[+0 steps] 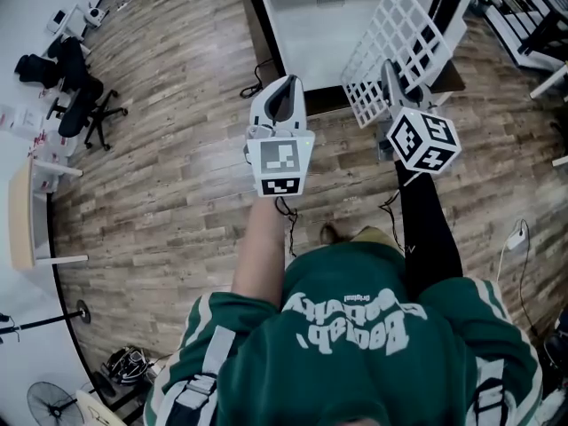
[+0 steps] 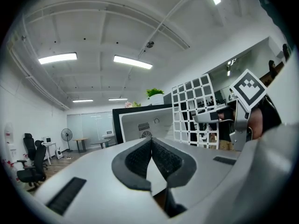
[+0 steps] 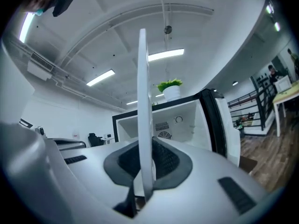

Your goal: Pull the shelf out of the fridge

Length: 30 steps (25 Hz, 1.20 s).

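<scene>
The open fridge stands ahead, its white inside bare. The white wire shelf is outside it, tilted up on edge in front of the fridge's right side. My right gripper is shut on the shelf's near edge. In the right gripper view the shelf runs edge-on as a white bar between the pads of the right gripper. My left gripper hangs left of the shelf, shut, with nothing in it. In the left gripper view the left gripper has its pads touching, and the shelf shows to the right.
The fridge door stands open at the right. A potted plant sits on top of the fridge. Office chairs and a light table stand at the left on the wooden floor. Dark racks are at the far right.
</scene>
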{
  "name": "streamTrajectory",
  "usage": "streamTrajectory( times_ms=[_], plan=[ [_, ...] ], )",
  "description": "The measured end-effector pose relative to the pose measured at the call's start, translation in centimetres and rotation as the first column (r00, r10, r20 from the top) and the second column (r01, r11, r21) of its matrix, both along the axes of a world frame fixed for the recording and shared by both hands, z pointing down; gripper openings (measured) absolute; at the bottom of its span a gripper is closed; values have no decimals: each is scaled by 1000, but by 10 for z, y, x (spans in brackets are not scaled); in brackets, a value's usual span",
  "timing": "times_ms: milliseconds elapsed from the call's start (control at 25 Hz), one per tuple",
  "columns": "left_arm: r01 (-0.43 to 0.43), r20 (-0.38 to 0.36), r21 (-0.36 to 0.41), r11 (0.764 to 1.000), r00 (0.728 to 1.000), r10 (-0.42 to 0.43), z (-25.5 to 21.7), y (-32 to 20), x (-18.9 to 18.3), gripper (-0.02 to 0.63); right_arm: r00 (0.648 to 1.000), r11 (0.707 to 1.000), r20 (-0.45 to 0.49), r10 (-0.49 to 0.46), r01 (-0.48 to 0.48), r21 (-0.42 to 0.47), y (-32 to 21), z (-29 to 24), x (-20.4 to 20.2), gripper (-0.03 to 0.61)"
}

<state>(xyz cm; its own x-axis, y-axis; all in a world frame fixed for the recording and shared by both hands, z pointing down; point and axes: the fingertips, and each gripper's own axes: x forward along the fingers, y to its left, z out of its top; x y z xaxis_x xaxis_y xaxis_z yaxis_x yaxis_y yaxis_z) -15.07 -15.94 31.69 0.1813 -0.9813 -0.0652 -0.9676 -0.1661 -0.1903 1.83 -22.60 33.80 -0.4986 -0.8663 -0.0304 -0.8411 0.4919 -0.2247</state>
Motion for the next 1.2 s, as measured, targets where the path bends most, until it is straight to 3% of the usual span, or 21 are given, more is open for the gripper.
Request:
streamTrajectory(
  times_ms=[400, 1200],
  plan=[
    [-5, 7, -3, 1000, 1000, 5, -1, -4, -3, 17, 971, 991, -236, 33, -1, 134, 6, -3, -11, 38],
    [-23, 11, -10, 1000, 1000, 23, 3, -13, 10, 17, 962, 979, -271, 45, 12, 205, 16, -10, -6, 37]
  ],
)
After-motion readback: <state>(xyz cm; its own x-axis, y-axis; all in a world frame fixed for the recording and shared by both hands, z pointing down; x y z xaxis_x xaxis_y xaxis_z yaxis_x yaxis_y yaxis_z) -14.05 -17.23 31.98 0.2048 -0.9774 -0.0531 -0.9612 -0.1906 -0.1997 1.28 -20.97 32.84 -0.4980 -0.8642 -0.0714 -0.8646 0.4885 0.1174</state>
